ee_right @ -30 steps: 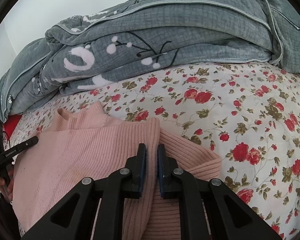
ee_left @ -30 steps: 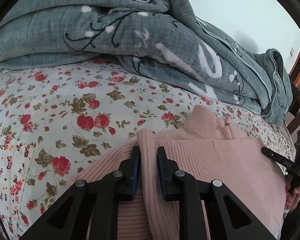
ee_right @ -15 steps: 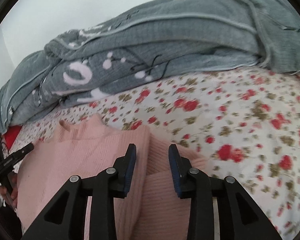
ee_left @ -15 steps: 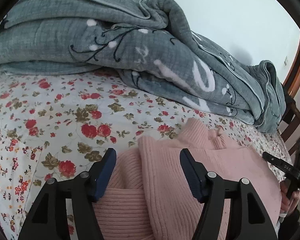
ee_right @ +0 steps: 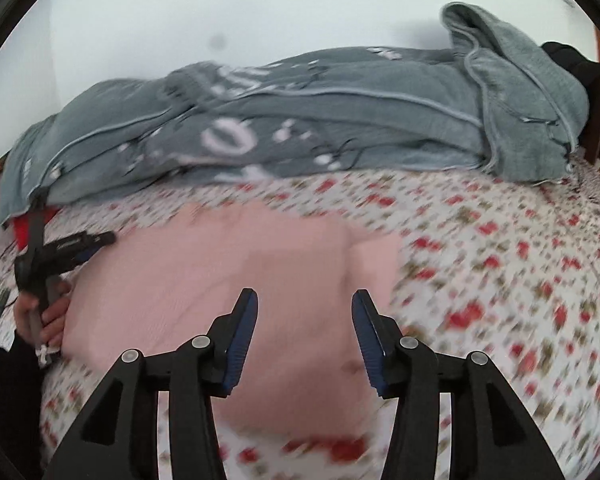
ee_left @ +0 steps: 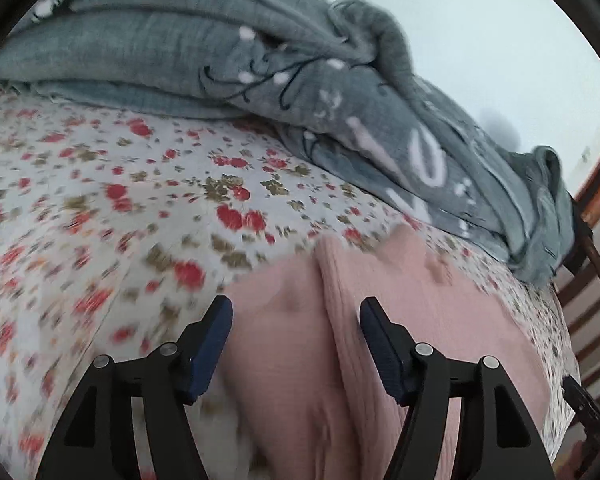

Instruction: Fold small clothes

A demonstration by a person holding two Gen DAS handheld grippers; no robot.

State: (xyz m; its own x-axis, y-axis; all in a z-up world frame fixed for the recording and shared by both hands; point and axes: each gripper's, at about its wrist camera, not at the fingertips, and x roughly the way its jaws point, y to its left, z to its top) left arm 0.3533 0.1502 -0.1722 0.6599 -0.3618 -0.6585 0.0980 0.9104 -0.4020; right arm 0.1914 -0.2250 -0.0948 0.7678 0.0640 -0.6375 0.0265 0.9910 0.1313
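left wrist: your left hand-held gripper (ee_left: 296, 344) stands apart over the pink sweater (ee_left: 400, 320) on the bed (ee_left: 100, 200), clear of its fold ridge | right wrist: right hand-held gripper (ee_right: 304, 328), jaws just opening, nothing between; lift clear before regrasping.

I see a bed with a floral sheet (ee_right: 500, 248), red blooms on white. Pink ribbed sweater (ee_right: 228, 280) lies flat on it, near edge, sleeves folded in. Grey quilt (ee_right: 340, 120) lies bunched along the far side, apart from the sweater.
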